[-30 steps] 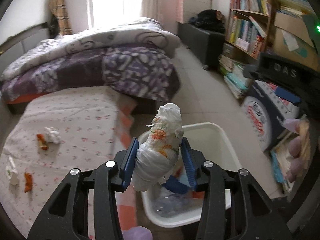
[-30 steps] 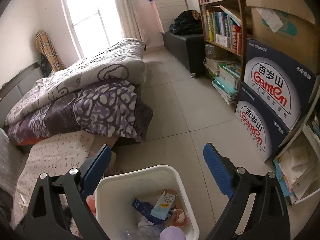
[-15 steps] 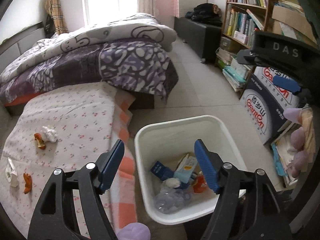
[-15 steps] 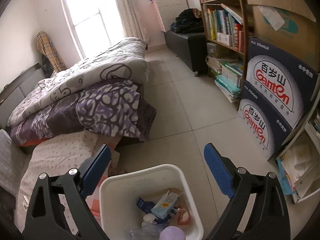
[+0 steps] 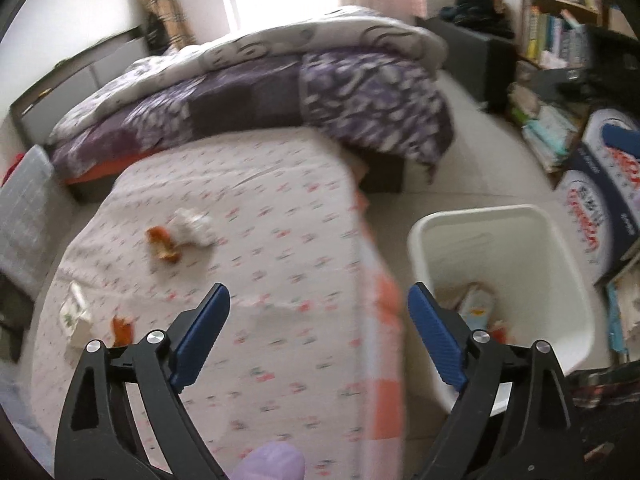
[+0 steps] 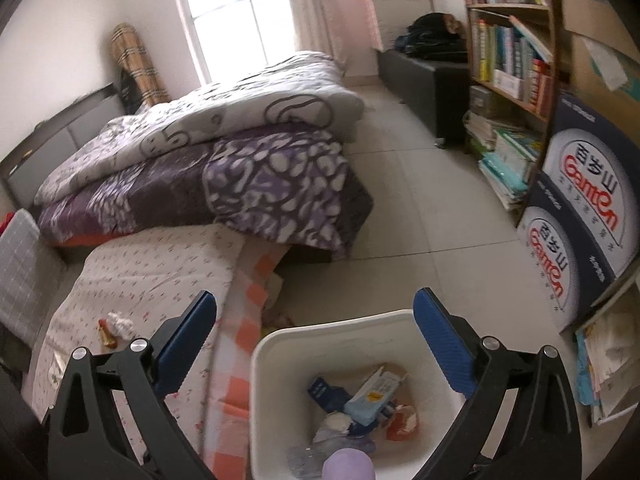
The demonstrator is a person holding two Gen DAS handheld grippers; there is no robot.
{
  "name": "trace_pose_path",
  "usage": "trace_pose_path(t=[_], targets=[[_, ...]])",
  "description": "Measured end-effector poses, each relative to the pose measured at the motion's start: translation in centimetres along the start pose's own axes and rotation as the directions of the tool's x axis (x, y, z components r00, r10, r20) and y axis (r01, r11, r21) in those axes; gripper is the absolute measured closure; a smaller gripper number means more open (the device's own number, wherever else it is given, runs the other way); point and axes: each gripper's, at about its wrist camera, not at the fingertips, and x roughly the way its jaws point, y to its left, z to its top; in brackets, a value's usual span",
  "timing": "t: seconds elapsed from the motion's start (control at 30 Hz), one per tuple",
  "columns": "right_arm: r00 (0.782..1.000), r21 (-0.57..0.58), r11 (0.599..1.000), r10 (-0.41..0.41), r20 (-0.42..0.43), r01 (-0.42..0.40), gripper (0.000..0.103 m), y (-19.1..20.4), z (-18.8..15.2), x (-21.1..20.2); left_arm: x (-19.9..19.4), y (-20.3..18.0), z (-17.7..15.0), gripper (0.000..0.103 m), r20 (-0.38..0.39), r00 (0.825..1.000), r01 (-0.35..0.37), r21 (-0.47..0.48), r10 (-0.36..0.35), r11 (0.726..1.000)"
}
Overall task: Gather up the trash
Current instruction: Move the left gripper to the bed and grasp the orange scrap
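White crumpled tissue (image 5: 192,226) beside orange scrap (image 5: 164,246), ahead-left of left hand-held gripper (image 5: 318,316). Jaws just opened wide, empty. Right hand-held gripper (image 6: 314,326) apart too, farther off.

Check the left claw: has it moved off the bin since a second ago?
Yes. The left claw has swung left from over the white bin to above the floral sheet; its jaws have just been opening, with nothing between them.

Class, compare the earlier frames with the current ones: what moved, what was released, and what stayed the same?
The left gripper let go of the crumpled white wrapper bundle, its jaws just opening, nothing now between them, and swung left from the white plastic trash bin toward the floral bedsheet. The right gripper stays open above the bin; the scraps on the sheet lie unmoved.
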Motion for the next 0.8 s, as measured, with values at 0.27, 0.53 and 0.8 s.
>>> trace_pose_path(t=[0.27,0.53,0.8], targets=[[0.998,-0.073,0.997,0.032,-0.051,-0.035,0.007,4.6,-1.1,1.7,2.8,8.4,-1.8,0.014,-0.099,0.983,-0.167,-0.102,0.157,0.981],[0.997,-0.157,0.987,0.02,-0.079,-0.032,0.007,8.3,-2.2,2.9,5.1,16.4,-3.3,0.015,-0.179,0.957,-0.268,-0.237,0.229,0.934],[0.991,-0.147,0.988,0.019,-0.129,-0.038,0.007,10.2,-2.9,4.1,8.1,20.4,-5.0,0.046,-0.249,0.957,-0.227,-0.328,0.148,0.917]])
